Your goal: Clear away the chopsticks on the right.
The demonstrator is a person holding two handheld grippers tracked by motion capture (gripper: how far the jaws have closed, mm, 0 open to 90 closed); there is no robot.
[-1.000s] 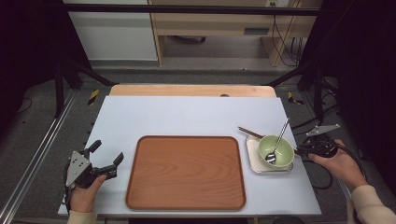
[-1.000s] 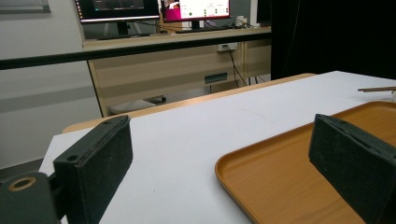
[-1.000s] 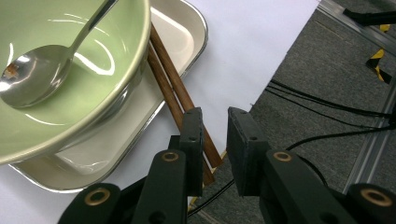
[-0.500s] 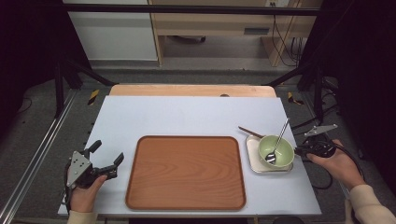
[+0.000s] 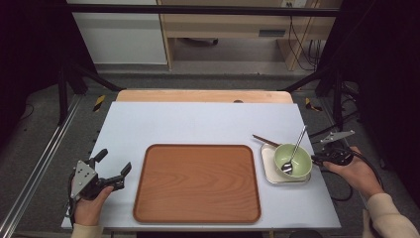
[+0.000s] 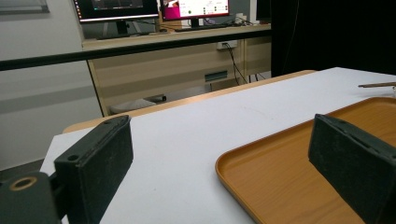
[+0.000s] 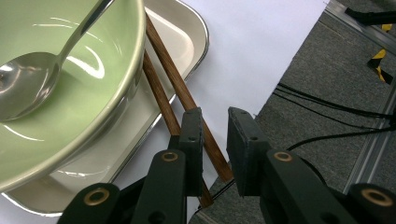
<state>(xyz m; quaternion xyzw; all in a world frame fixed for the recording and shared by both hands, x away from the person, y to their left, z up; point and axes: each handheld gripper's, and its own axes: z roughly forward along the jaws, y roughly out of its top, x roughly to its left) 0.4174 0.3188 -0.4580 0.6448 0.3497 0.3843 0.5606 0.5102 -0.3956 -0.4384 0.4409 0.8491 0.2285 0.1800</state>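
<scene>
A brown wooden tray (image 5: 198, 183) lies empty in the middle of the white table (image 5: 198, 119). To its right a green bowl (image 5: 301, 159) with a metal spoon (image 5: 297, 144) stands on a white square plate (image 5: 267, 166). Two brown chopsticks (image 5: 260, 139) run under the bowl across the plate. My right gripper (image 5: 317, 158) is at the plate's right edge. In the right gripper view its jaws (image 7: 215, 116) stand a narrow gap apart over the chopsticks' (image 7: 168, 60) near ends, one of which shows in the gap. My left gripper (image 5: 115, 161) rests open left of the tray (image 6: 280, 177), holding nothing.
The chopstick ends reach the table's right edge, past which is grey floor with black cables (image 7: 327, 102). A black frame bar (image 5: 198, 10) crosses the far side. A wooden strip (image 5: 198, 95) borders the table's far edge.
My right gripper has edged slightly left toward the plate and bowl. The left gripper has stayed where it was.
</scene>
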